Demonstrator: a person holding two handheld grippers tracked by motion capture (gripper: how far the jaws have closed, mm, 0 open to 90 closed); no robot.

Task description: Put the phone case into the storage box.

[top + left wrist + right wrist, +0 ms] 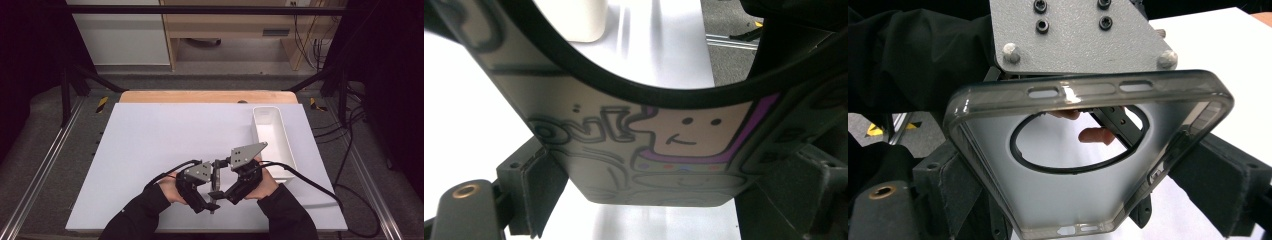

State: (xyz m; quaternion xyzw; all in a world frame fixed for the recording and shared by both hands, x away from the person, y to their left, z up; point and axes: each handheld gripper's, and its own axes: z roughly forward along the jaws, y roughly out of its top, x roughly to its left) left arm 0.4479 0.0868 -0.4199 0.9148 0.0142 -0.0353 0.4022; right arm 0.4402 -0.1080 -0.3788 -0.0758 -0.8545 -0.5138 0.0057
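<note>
A phone case (216,174) hangs above the front of the white board, edge-on between the two hands. In the left gripper view its back (684,135) shows a cartoon face with a purple outline and a round camera hole. In the right gripper view its smoky clear inside (1058,195) faces the camera. My left gripper (664,167) has a pad against each long side of the case. My right gripper (1083,165) clamps the case across its width from the opposite face. The other gripper's grey plate (1073,35) sits just behind the case.
A long white tray (287,145) stands on the right of the white board (150,145), close to the right hand; its corner (574,20) also shows in the left gripper view. Cables trail from both grippers. Metal rails run along both sides of the table.
</note>
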